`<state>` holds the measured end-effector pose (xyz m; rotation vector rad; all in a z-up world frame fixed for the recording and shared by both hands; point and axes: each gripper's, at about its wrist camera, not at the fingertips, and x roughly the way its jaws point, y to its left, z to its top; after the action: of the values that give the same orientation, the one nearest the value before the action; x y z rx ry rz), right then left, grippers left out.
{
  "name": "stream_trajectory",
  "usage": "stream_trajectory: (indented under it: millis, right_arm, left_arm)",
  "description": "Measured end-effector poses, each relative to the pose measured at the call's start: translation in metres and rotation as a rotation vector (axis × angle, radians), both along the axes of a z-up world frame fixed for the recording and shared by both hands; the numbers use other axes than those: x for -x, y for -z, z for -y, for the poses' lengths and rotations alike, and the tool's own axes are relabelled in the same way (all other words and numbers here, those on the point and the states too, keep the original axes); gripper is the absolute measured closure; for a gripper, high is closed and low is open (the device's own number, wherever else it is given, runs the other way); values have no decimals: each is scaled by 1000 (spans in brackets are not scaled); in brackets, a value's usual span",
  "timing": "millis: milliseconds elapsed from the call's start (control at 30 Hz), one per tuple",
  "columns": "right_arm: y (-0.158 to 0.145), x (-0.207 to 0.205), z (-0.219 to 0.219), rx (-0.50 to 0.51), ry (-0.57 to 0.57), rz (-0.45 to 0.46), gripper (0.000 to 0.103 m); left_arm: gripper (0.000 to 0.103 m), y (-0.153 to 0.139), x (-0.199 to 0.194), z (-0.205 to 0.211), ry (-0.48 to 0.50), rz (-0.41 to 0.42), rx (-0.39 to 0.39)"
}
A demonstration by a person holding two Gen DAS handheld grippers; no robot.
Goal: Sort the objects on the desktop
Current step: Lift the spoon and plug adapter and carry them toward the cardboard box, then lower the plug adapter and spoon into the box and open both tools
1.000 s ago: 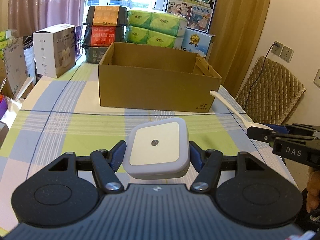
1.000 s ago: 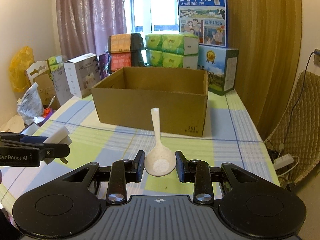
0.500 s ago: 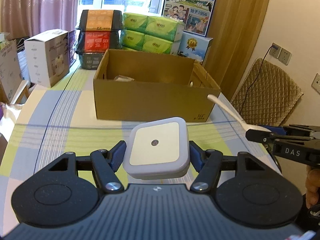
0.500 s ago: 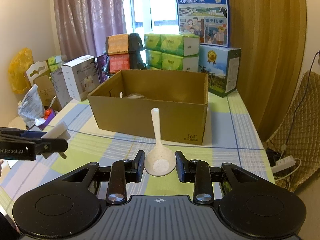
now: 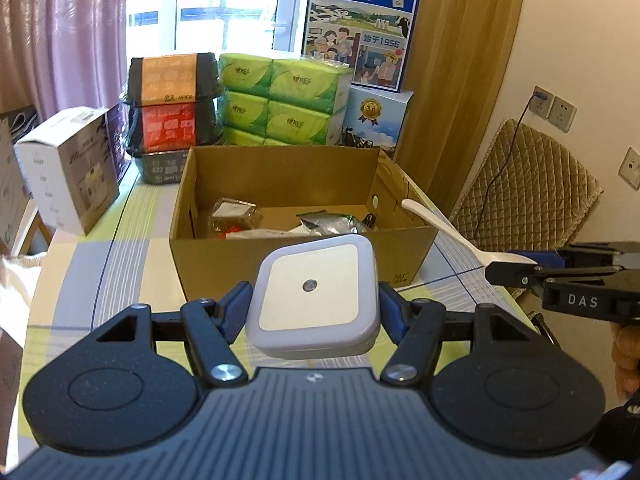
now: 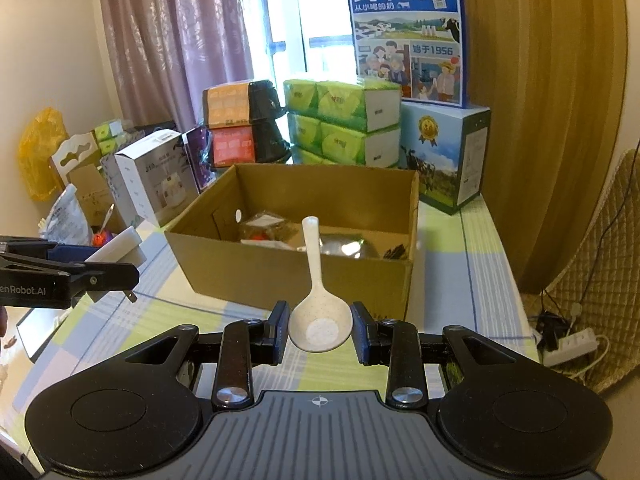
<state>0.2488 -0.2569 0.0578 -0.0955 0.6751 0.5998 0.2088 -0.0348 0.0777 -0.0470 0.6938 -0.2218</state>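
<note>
Pinching a square white night light (image 5: 314, 300) by its two side edges, the left gripper (image 5: 314, 312) hangs above the checked tablecloth (image 5: 76, 272) in the left wrist view. Straight ahead of its fingertips stands the open cardboard box (image 5: 280, 256), whose near wall top edge sits just beyond and partly behind the night light. Inside the box lie a clear wrapped packet (image 5: 234, 216) toward the left wall and a silvery pouch (image 5: 332, 222) toward the right. Open cloth runs to the gripper's left, between the box and a white carton (image 5: 68, 168). To its right, level with it, the right gripper (image 5: 516, 266) shows side-on, with the white spoon (image 5: 444, 224) slanting up from it over the box's near right corner.

From the right wrist view, the right gripper (image 6: 320, 330) clamps the bowl of the spoon (image 6: 318, 312), the handle pointing forward and up past the box's (image 6: 288, 272) near rim. Bare cloth (image 6: 476, 248) stretches ahead on its right, between the box's side wall and the table edge. Off to its left, the left gripper (image 6: 120, 270) holds the night light (image 6: 120, 244) edge-on, prongs (image 6: 130, 296) down, short of the box's near left corner.
</note>
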Motion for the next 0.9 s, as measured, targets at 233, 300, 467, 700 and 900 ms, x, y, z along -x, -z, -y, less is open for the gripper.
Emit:
stream_trajectory:
  millis: [233,300,467,700,900]
  right_arm:
    - [-12,-22,-11,20,-18,10,73]
    - [-14,-29,-14,23,-25,7,73]
    - [-16,-44,-22,42,-34,5,73]
    - [-20,-66,-34,48,-45,-2,73]
    - [-20,-90,-45,70,-45,-7,73]
  left_arm:
    - [41,-6,-28,4,25,-20,-34]
    - [41,-6,-35,4,34,-25,-46]
    - [41,-7,-54,5,49,-42,-70]
    - [41,0,-81,0,43,-76,-81]
    - [41,5,-104,-1,38,-97,-88]
